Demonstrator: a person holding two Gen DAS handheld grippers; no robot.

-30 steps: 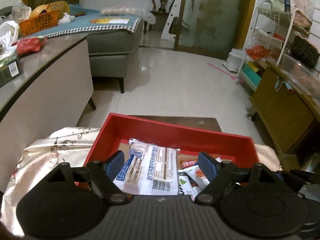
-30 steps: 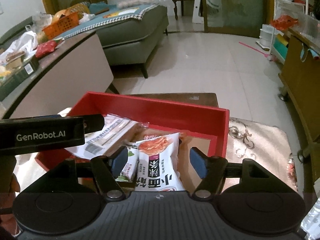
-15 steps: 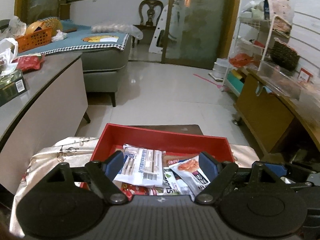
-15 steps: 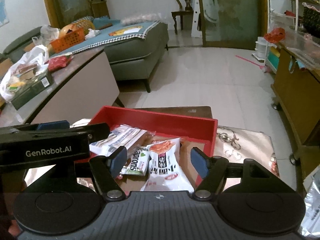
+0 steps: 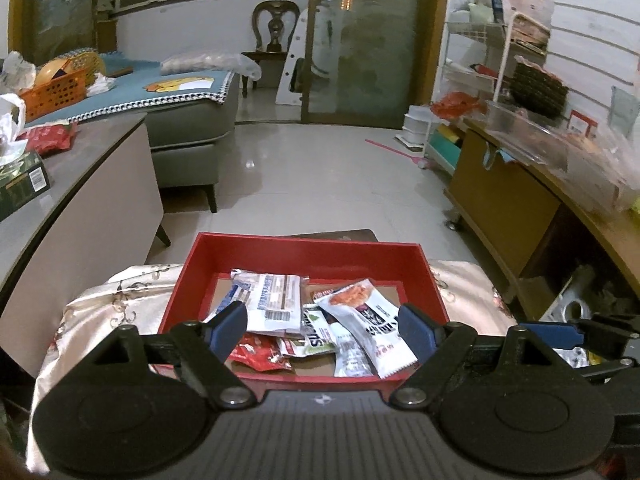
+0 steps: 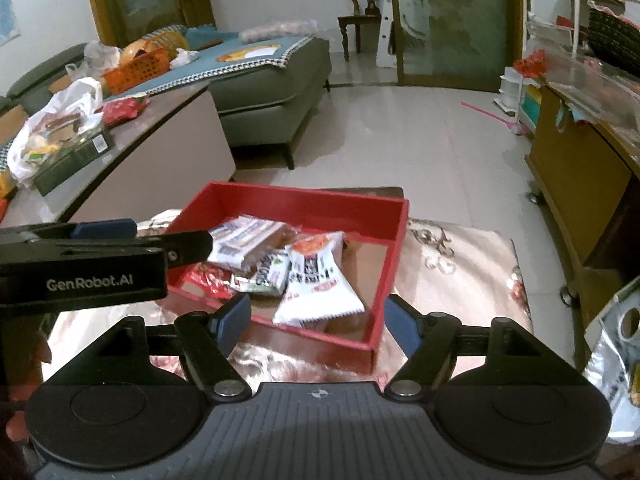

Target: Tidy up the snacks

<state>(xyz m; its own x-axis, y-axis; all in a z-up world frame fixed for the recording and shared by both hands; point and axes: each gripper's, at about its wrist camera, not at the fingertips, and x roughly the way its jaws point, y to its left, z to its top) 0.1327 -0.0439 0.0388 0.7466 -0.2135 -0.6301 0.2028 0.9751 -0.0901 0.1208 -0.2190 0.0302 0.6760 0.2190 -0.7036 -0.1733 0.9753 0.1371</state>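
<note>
A grey sofa [image 5: 188, 136] stands across the tiled floor [image 5: 320, 176], a blue blanket [image 5: 160, 90] spread on it and an orange basket [image 5: 54, 94] at its far end. A carved wooden chair [image 5: 275, 36] sits by the glass door [image 5: 372, 40]. A brown cabinet [image 5: 504, 200] lines the right wall beside a white wire rack [image 5: 480, 76].

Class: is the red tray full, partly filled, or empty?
Partly filled: several snack packets lie in the red tray, with bare floor at its right end.
</note>
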